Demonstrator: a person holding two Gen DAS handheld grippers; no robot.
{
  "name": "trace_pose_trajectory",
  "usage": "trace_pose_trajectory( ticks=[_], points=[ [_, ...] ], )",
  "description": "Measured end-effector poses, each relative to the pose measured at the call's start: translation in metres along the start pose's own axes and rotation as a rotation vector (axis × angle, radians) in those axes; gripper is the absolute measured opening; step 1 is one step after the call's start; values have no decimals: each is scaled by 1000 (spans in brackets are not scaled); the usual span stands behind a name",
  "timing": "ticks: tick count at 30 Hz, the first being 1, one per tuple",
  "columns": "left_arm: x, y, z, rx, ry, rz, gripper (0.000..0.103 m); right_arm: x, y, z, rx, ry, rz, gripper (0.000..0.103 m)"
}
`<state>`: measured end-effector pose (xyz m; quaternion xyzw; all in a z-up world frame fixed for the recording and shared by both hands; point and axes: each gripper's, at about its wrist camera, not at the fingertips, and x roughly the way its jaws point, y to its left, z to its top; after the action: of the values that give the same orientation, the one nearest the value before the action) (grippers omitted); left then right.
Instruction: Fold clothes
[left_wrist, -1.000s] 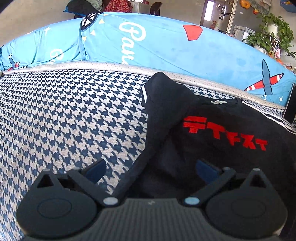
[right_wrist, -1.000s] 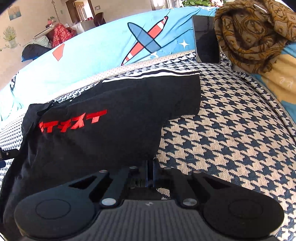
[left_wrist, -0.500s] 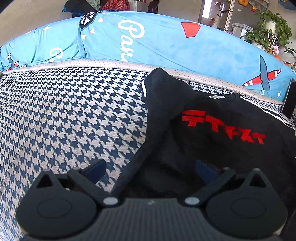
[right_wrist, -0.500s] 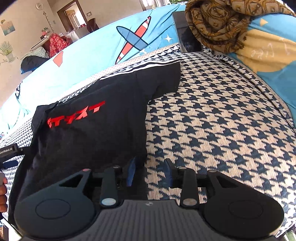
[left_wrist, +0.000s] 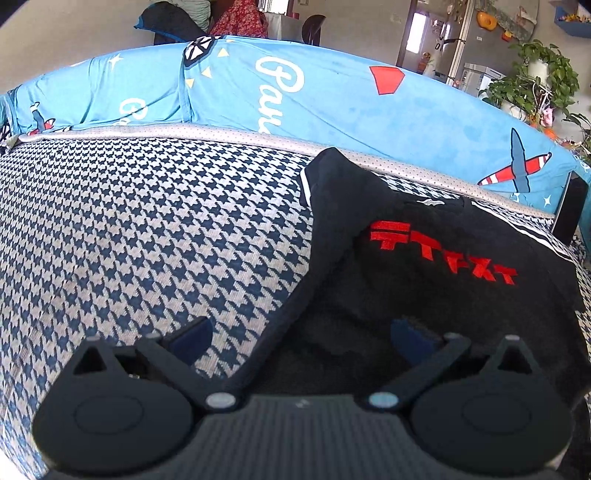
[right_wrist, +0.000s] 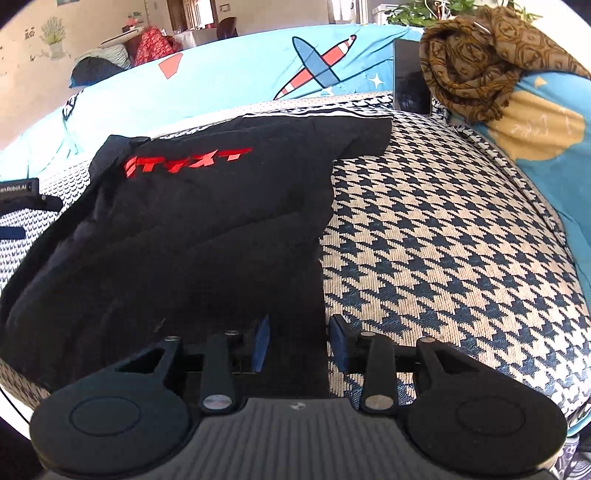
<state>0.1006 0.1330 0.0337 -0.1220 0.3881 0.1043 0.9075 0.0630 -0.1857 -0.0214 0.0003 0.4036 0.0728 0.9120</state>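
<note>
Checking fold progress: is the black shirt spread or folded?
Partly folded: black shirt has one sleeve spread on the houndstooth cushion, the other side doubled over.

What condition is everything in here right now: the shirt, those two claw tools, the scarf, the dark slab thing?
black T-shirt: spread on the houndstooth cushion, one side folded in, red lettering up.
left gripper: open, straddling the shirt's edge.
right gripper: open, astride the shirt's edge.
brown scarf: bunched in a heap.
dark tablet: propped upright, screen dark.
</note>
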Motion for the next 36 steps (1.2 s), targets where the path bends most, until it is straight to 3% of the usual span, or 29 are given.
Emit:
trace_pose_trajectory(
  ticks=[3, 5, 7, 14, 19, 23, 26, 29, 36],
  points=[
    [-2, 11, -3, -26, 3, 18, 103, 0, 2, -4, -4, -9, -9, 25],
    [-2, 17, -6, -38, 8, 33, 103, -1, 0, -5, 6, -13, -11, 10],
    [-1, 22, -8, -44, 18, 47, 103, -6, -3, -7, 30, -21, -24, 4],
    [-7, 38, -14, -55, 29, 63, 103, -28, -15, -17, 117, -47, -89, 2],
    [-9, 40, -18, -32, 41, 69, 103, -34, -8, -27, 25, -58, -211, 1],
    [-11, 38, -20, -18, 43, 60, 103, -30, -12, -29, 58, -43, -228, 2],
    [-10, 35, -20, -13, 46, 53, 103, -41, -16, -25, 118, -102, -219, 12],
    [-7, 28, -19, -1, 50, 47, 103, -43, -10, -20, 98, -116, -148, 17],
    [6, 12, -18, 36, 54, 41, 103, -21, 20, -7, 28, -48, 29, 25]
  ],
)
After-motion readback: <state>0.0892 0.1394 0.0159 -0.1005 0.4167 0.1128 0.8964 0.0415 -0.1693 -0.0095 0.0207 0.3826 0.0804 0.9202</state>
